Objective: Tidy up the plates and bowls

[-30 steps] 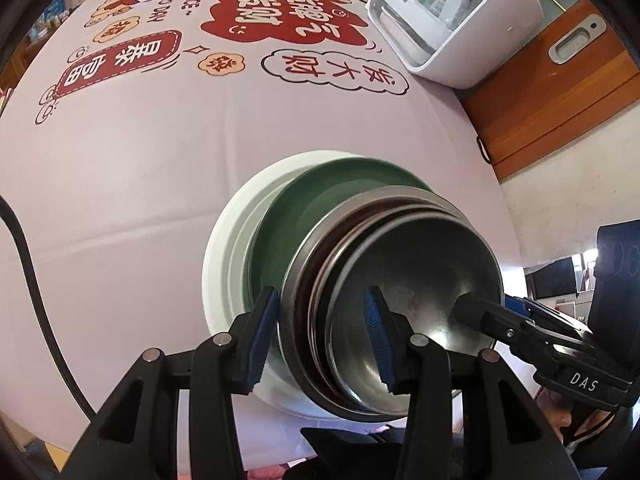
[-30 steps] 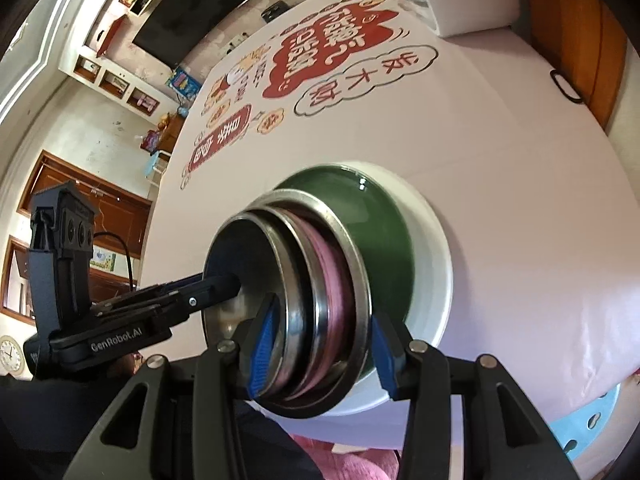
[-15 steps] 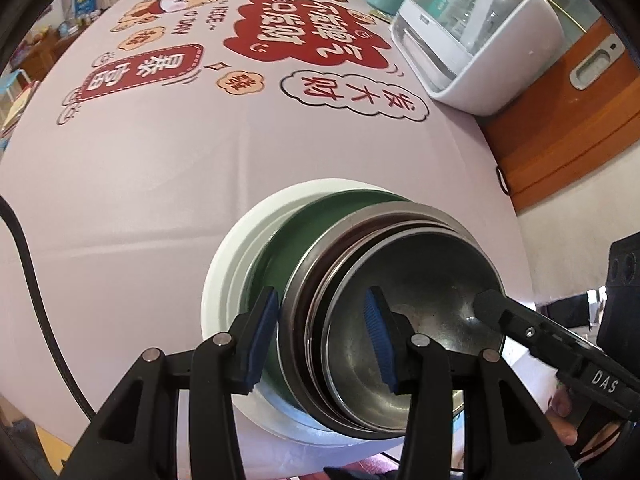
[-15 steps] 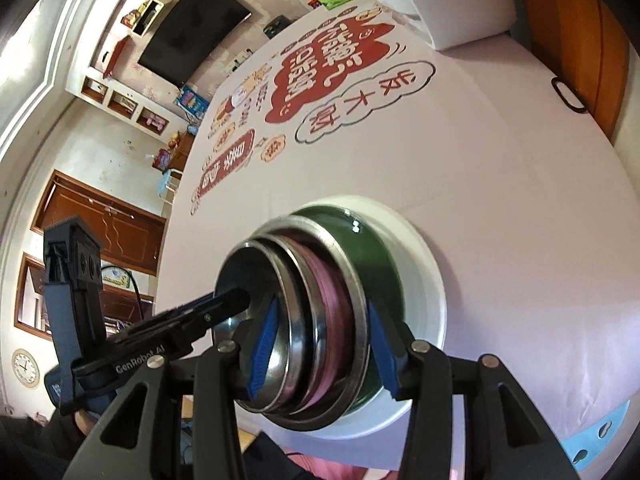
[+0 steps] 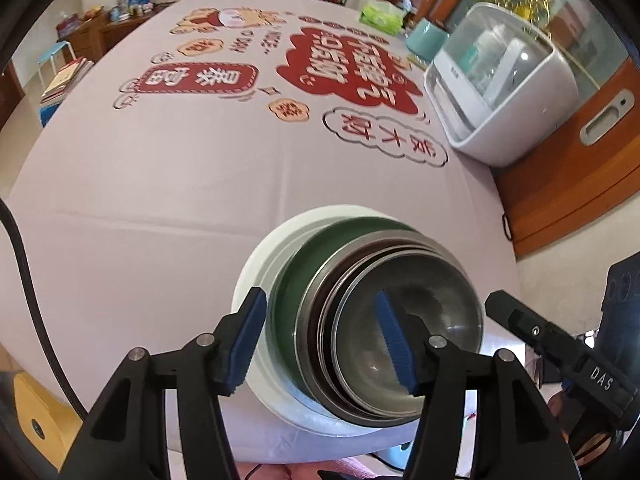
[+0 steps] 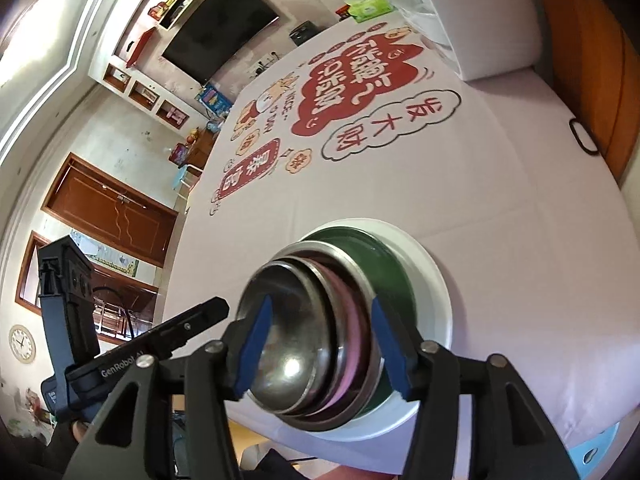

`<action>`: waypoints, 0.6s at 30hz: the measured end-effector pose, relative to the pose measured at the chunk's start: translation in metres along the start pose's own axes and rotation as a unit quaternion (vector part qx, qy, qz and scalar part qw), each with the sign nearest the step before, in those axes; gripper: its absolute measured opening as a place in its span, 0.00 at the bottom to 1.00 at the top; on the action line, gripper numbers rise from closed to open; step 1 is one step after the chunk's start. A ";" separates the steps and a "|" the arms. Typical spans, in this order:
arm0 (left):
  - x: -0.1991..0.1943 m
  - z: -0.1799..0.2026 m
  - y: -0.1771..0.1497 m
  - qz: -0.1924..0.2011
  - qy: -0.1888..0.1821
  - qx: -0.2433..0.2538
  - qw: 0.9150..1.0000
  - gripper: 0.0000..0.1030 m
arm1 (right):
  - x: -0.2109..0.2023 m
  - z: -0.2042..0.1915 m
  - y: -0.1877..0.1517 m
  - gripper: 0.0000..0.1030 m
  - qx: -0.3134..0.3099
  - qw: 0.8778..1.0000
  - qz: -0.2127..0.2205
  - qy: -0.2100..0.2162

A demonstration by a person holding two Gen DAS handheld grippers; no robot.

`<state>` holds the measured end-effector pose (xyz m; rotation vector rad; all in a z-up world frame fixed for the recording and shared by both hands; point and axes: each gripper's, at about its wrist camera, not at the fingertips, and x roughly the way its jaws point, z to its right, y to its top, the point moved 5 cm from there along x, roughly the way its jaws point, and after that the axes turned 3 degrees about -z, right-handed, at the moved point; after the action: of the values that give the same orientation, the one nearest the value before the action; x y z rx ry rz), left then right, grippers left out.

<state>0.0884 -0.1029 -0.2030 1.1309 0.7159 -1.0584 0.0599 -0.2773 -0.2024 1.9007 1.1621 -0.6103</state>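
A nested stack rests by the table's near edge: a white plate (image 5: 256,264) (image 6: 432,280) at the bottom, a green plate (image 5: 292,280) (image 6: 384,256), a wide steel bowl (image 6: 320,246), a pink bowl (image 6: 356,328) and a small steel bowl (image 5: 440,320) (image 6: 296,320) innermost. My left gripper (image 5: 320,328) hovers over the stack's left rims, jaws opening, pads off the dishes. My right gripper (image 6: 320,336) straddles the opposite rims from above, jaws also opening, with no pad pressing. In the left wrist view, one of the right gripper's fingers (image 5: 516,312) shows beside the stack.
A pale tablecloth (image 5: 160,200) with red prints covers the table. At the far right stands a white appliance with a clear lid (image 5: 500,92), with a teal cup (image 5: 426,38) and green tissue pack (image 5: 380,14) behind. A wooden cabinet (image 5: 580,168) borders the right side.
Both grippers' jaws have spread wider and both have lifted back from the stack, which now looks smaller. The dishes stay in place on the table.
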 end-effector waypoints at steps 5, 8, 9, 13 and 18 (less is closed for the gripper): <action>-0.025 -0.006 -0.006 0.024 0.002 -0.015 1.000 0.64 | -0.010 -0.019 -0.007 0.56 -0.028 0.999 0.010 -0.014; -0.040 -0.011 -0.013 0.036 0.011 -0.014 0.999 0.65 | -0.017 -0.030 -0.014 0.60 -0.039 0.999 0.014 -0.024; -0.046 -0.012 -0.016 0.041 0.015 -0.010 0.999 0.67 | -0.020 -0.034 -0.018 0.62 -0.042 0.999 0.017 -0.025; -0.069 -0.017 -0.027 0.064 0.023 0.002 0.998 0.70 | -0.031 -0.056 -0.035 0.63 -0.065 0.996 0.031 -0.050; -0.094 -0.023 -0.044 0.070 0.041 0.021 0.996 0.78 | -0.046 -0.079 -0.060 0.69 -0.087 0.992 0.048 -0.074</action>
<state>0.0151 -0.0560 -0.1429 1.2478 0.6704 -0.9165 -0.0152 -0.2192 -0.1474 1.7230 0.9908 -0.5689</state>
